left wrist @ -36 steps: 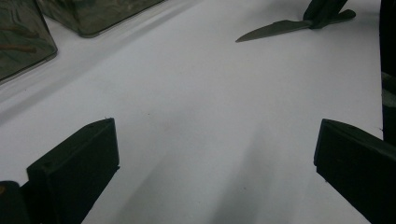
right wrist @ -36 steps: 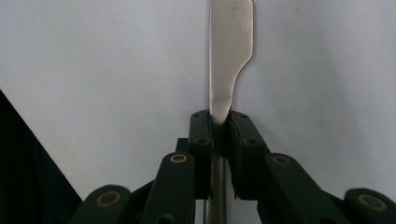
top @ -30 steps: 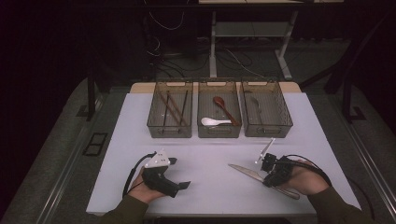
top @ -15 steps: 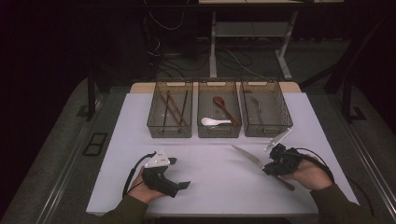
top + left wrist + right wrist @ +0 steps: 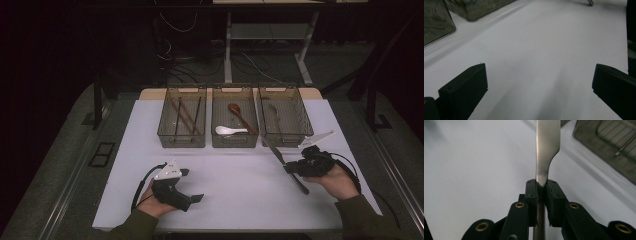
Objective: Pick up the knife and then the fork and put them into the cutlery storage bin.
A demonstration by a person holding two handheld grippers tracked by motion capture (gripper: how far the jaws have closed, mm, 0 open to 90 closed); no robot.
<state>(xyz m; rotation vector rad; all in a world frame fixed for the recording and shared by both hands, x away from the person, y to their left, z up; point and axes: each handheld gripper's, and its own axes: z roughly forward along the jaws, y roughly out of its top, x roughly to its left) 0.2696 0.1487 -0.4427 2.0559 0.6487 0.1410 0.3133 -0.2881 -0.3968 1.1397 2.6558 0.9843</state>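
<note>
While resting near the tabletop's (image 5: 240,175) front-left corner, the left gripper (image 5: 192,199) is sitting w/ jaws released, nothing btwn them. Toward the right edge, the right gripper (image 5: 290,167) is clenching a knife (image 5: 276,152), blade angling toward the right bin (image 5: 285,137) at the back edge.

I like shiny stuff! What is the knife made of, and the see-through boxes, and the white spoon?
The knife looks like polished metal, probably steel: grey, smooth, with a bright sheen. The boxes look like smoky clear plastic, since you can see the things inside through the walls. The white spoon is glossy white, maybe ceramic or plastic; the look alone cannot say which.
</note>
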